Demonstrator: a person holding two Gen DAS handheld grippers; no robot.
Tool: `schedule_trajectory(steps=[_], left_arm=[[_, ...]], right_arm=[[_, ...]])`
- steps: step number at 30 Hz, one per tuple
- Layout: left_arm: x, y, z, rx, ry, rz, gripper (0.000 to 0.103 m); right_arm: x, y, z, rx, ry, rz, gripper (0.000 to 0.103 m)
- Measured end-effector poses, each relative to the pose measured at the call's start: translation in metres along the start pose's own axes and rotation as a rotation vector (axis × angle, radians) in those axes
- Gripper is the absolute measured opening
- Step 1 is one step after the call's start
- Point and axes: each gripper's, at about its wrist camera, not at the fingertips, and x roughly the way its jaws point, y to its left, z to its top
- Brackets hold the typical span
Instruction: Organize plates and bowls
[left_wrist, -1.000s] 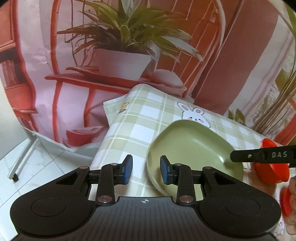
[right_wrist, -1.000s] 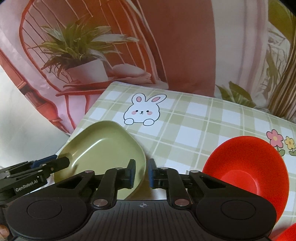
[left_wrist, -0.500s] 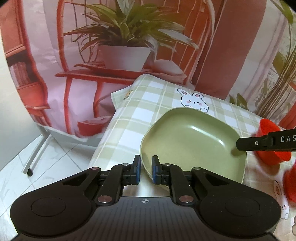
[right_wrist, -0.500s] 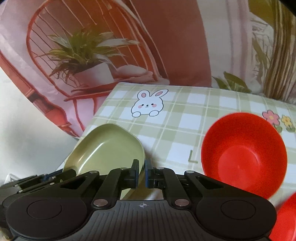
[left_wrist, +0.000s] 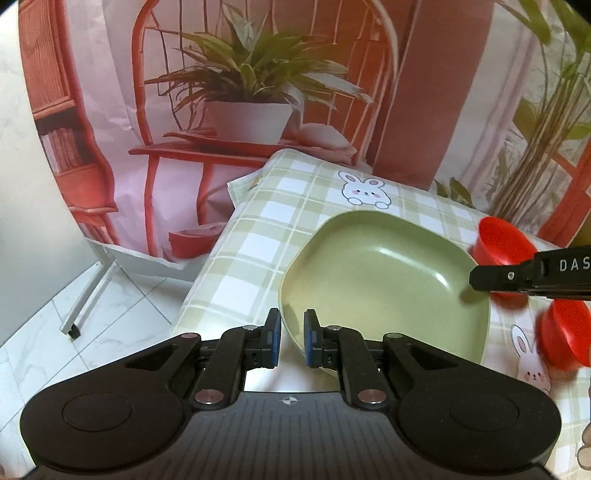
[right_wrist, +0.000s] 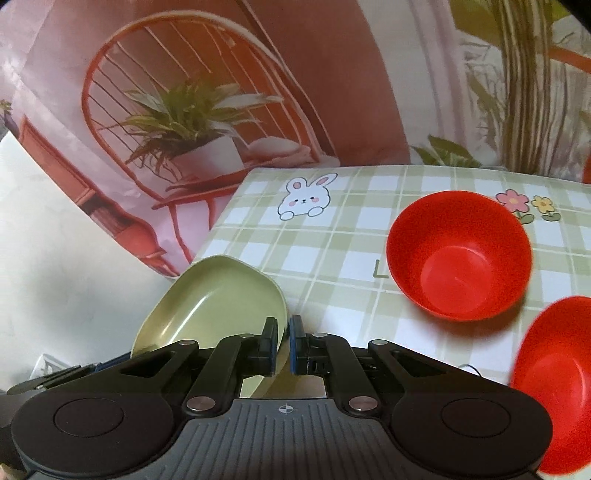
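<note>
While both your left claw (left_wrist: 292, 341) and right claw (right_wrist: 283, 345) pinch opposite rims of the green plate (left_wrist: 384, 280) between them, lift levelly toward the red bowls (right_wrist: 460, 254) beyond your right claw.

Warm, soft indoor light; fisheye-bent edges, dark corners, slight blur.
</note>
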Motion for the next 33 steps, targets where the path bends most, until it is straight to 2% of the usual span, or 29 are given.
schedule_trajectory(steps=[9,18,33], left_arm=[[-0.033,-0.020,-0.004,-0.017,-0.041,-0.024,0.014],[-0.054,-0.058,0.000,0.026,-0.073,-0.050,0.014],[-0.066,-0.125,0.002,0.086,-0.081,-0.124,0.014]], right_arm=[[-0.044,-0.019,-0.009,0.081,-0.053,0.029,0.006],[-0.083,-0.048,-0.016,0.130,-0.117,0.020,0.006],[-0.142,-0.105,-0.036,0.189,-0.225,-0.017,0.007]])
